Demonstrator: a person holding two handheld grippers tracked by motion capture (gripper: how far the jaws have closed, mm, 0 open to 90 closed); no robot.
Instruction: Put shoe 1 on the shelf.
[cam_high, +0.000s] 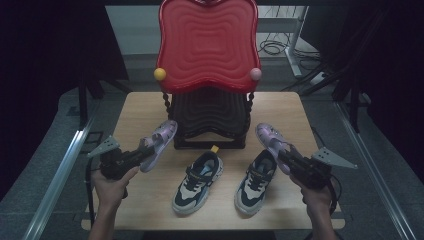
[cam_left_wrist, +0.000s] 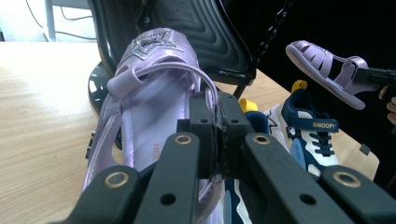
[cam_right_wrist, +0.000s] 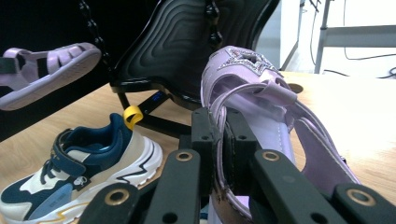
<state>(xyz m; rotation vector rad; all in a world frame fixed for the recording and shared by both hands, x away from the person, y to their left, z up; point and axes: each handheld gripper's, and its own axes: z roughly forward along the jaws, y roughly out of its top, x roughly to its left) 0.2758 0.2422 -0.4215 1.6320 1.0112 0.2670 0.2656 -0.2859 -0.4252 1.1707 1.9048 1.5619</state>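
My left gripper (cam_high: 142, 154) (cam_left_wrist: 217, 123) is shut on the heel strap of a lilac sandal (cam_high: 161, 142) (cam_left_wrist: 149, 107), held above the table left of the rack. My right gripper (cam_high: 285, 156) (cam_right_wrist: 218, 133) is shut on the heel strap of the matching lilac sandal (cam_high: 271, 140) (cam_right_wrist: 261, 93), held above the table on the right. Each sandal has a glittery star on the toe. Between them two navy, white and cream sneakers (cam_high: 198, 182) (cam_high: 256, 181) lie on the wooden table (cam_high: 135, 115), toes toward me.
A two-tier rack with a red wavy top shelf (cam_high: 207, 42) and a black lower shelf (cam_high: 210, 117) stands at the back middle of the table. Metal rails (cam_high: 60, 170) run along both sides. Cables and a white frame lie on the floor behind.
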